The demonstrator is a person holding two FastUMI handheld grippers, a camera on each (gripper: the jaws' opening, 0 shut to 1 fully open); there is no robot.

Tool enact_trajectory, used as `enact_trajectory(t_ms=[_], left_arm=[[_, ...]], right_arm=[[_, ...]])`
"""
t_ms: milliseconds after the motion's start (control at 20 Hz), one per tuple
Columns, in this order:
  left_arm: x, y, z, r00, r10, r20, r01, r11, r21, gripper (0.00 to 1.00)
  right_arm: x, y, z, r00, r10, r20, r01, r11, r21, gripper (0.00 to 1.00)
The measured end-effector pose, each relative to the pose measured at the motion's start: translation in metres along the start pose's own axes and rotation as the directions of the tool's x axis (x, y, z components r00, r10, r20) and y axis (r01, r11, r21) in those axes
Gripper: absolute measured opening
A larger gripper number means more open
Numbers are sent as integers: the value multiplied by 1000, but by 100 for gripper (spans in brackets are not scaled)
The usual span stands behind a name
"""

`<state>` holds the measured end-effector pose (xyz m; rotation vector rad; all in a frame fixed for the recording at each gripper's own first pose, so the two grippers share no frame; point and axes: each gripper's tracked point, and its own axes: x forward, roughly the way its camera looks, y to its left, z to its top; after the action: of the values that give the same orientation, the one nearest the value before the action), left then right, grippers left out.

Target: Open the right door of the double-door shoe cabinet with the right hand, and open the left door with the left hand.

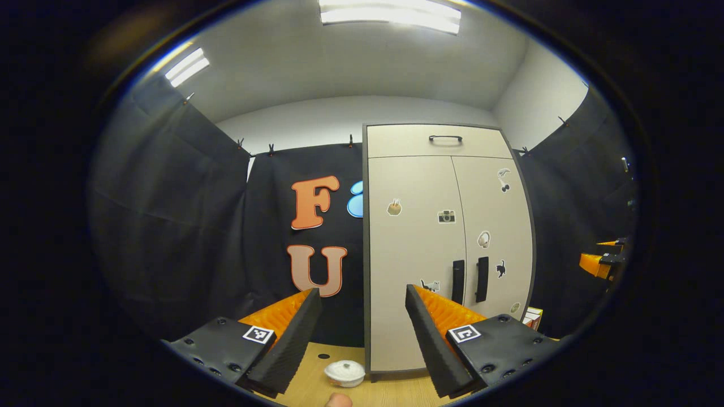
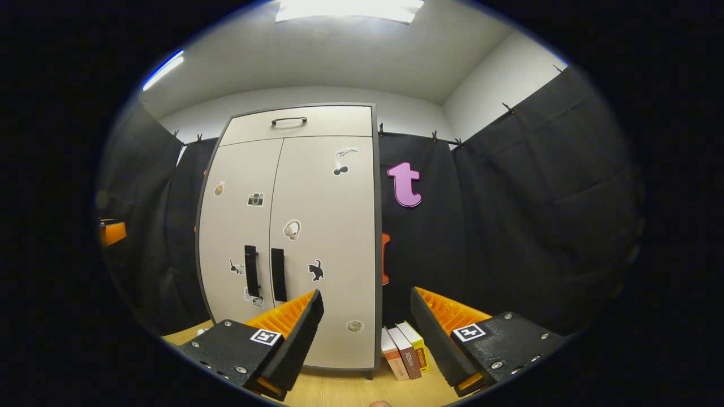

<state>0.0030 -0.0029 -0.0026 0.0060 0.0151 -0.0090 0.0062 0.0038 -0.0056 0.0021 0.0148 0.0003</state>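
A tall beige shoe cabinet (image 1: pixel 418 249) (image 2: pixel 317 226) stands on the wooden floor with both doors shut and stickers on them. Two black vertical handles sit side by side at the middle seam: the left door's handle (image 1: pixel 457 281) (image 2: pixel 251 270) and the right door's handle (image 1: pixel 482 278) (image 2: pixel 278 274). My left gripper (image 1: pixel 362 333) is open, some way in front of the cabinet's left edge, touching nothing. My right gripper (image 2: pixel 367 330) is open too, facing the cabinet's right edge from a distance. The right gripper also shows at the far right of the left gripper view (image 1: pixel 602 260).
A top drawer with a black handle (image 1: pixel 445 138) (image 2: pixel 288 120) sits above the doors. A small white lidded pot (image 1: pixel 345 373) lies on the floor left of the cabinet. Three books (image 2: pixel 404 350) stand right of it. Black cloth walls surround the booth.
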Motion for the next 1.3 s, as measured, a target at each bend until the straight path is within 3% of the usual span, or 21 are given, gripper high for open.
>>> enact_trajectory(t_ms=[350,600,950,1300], left_arm=[[-6,7,-3,1000,-1,-4,1,1000,-2,96],[-7,19,-8,999,29,-19,-28,999,17,96],[-9,32,-10,999,49,-7,-49,999,11,96],[0,42,-22,999,41,-18,-41,999,1,96]], right_arm=[[21,49,-2,998,55,-24,-55,998,-14,94],[47,98,1,991,134,-25,-134,991,2,94],[95,140,-7,988,146,-54,-147,989,-13,94],[153,173,-42,984,140,-111,-143,990,-15,94]])
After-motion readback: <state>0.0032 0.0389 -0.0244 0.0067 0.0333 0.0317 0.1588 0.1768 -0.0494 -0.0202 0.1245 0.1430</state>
